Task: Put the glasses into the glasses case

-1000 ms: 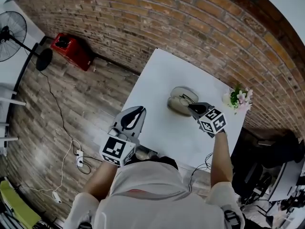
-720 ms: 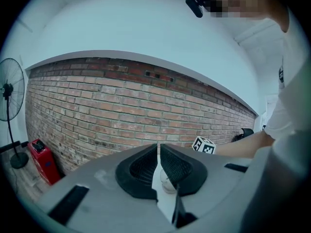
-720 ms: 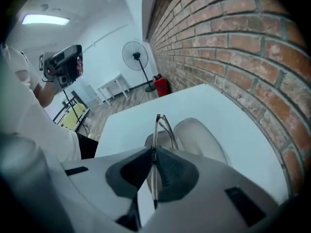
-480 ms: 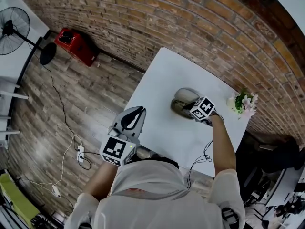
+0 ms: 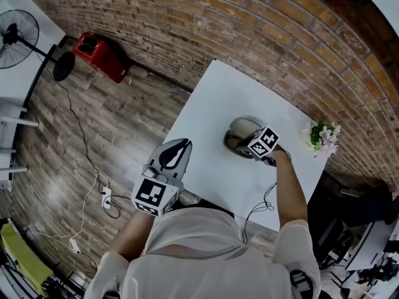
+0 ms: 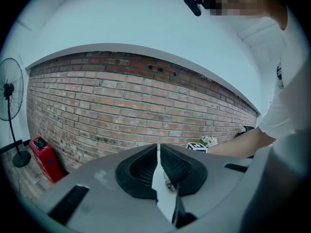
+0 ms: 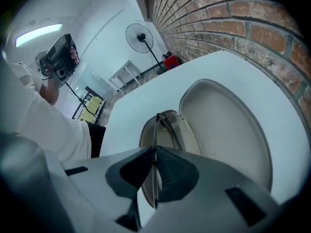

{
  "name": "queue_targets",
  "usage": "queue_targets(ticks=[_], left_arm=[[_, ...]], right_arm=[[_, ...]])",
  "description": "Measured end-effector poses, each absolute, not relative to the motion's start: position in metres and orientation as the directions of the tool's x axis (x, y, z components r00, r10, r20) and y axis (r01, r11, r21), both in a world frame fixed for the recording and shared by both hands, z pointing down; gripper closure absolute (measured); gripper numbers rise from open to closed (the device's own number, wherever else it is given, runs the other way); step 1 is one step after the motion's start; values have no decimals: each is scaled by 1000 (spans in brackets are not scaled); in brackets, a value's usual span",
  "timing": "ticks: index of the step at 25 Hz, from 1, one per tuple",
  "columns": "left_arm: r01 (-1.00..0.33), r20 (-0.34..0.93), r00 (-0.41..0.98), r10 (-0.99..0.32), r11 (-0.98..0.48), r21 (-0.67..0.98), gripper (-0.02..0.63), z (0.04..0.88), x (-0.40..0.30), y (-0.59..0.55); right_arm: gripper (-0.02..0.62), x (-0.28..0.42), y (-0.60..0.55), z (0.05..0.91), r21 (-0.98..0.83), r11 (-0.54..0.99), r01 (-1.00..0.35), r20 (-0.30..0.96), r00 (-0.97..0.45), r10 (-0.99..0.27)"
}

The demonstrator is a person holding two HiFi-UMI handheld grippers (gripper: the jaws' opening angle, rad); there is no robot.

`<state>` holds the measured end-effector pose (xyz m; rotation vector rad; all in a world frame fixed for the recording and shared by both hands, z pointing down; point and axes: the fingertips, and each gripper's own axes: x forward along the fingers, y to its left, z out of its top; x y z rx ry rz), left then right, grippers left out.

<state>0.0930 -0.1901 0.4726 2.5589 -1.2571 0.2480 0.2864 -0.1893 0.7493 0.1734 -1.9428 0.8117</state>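
The glasses case point(image 5: 239, 131) lies open toward the far right of the white table point(image 5: 215, 101). In the right gripper view its lid point(image 7: 228, 130) is tipped back flat beside the base shell. The left gripper point(image 6: 158, 152) is held at the table's near left edge, well apart from the case. Its jaws are pressed together with nothing between them. The right gripper point(image 7: 154, 150) tilts steeply down over the case. Its jaws are nearly together and pinch the glasses point(image 7: 156, 129) edge-on by the thin frame. The glasses hang upright over the base shell with one temple arm folded toward the lid; whether they touch the lining cannot be made out. A small bunch of flowers point(image 5: 321, 136) stands at the table's right corner.
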Motion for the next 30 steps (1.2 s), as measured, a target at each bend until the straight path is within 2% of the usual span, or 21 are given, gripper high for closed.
queue_targets(ticks=[11, 19, 22, 25, 30], left_arm=[[-789, 278, 613, -740, -592, 165, 577, 473, 95, -203], [-780, 281, 623, -730, -604, 163, 577, 474, 96, -202], [-773, 278, 632, -723, -613, 164, 577, 474, 96, -200], [-764, 270, 643, -717, -624, 163, 577, 471, 94, -198], [-737, 243, 674, -698, -658, 155, 577, 459, 99, -199]], right_arm=[[469, 293, -197, 760, -390, 771, -504, 866, -486, 121], [466, 292, -195, 757, -339, 801, -493, 877, -474, 80], [355, 290, -189, 752, -254, 857, -449, 901, -431, 40], [298, 291, -191, 742, -170, 870, -464, 913, -406, -39], [285, 297, -206, 708, -47, 828, -558, 886, -406, -224]])
